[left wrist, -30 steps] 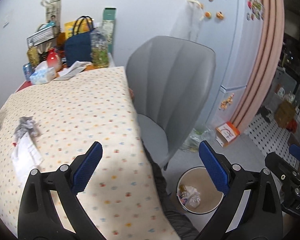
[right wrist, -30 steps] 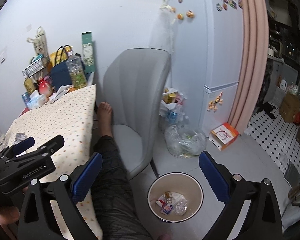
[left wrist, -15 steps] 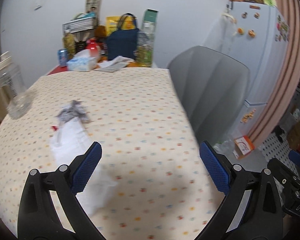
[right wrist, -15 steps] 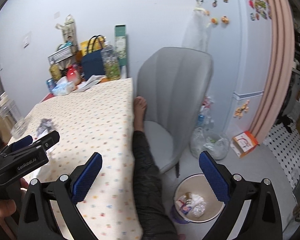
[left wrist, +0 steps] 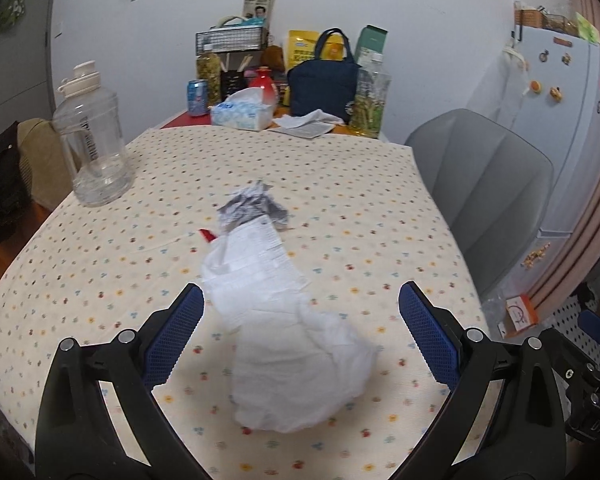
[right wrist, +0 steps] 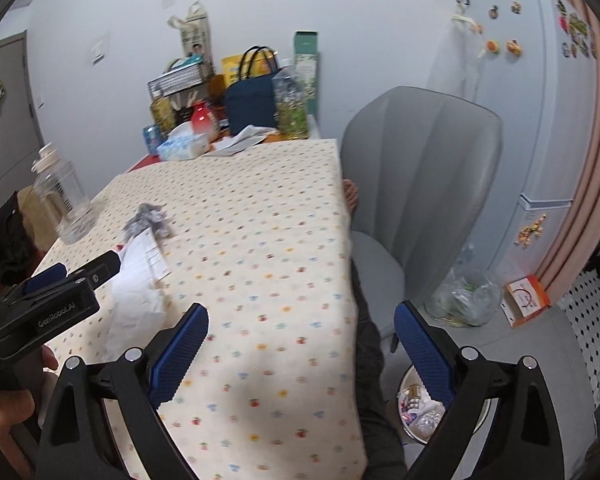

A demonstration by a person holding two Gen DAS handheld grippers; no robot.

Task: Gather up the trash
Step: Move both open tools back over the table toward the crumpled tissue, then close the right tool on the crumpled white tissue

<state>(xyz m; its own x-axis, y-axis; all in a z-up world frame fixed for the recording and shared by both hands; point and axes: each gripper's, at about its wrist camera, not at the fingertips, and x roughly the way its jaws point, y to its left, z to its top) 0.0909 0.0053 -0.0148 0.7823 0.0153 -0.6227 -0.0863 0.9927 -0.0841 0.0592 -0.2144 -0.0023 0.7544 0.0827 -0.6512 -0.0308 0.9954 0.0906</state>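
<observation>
Jaws on both grippers stand wide apart with nothing between them. Beneath them spreads the bench (left wrist: 380, 208), covered in a cream cloth dotted with small coloured motifs. Ahead of the left gripper (left wrist: 299, 336), and reaching back between its blue pads (left wrist: 172, 340), lies the trash: a crumpled white tissue (left wrist: 300, 376) nearest, soft and bunched, then a creased white printed receipt (left wrist: 252, 256) running away from it, and at the far end a crushed silvery-grey wrapper (left wrist: 252, 208) with a small red scrap (left wrist: 207, 235) just beside it. All of it rests on the cloth, untouched. Left of the right gripper (right wrist: 300, 340), the same pile shows beside the left gripper's black body. Below its right pad, a bin (right wrist: 410, 420) on the floor holds some litter.
</observation>
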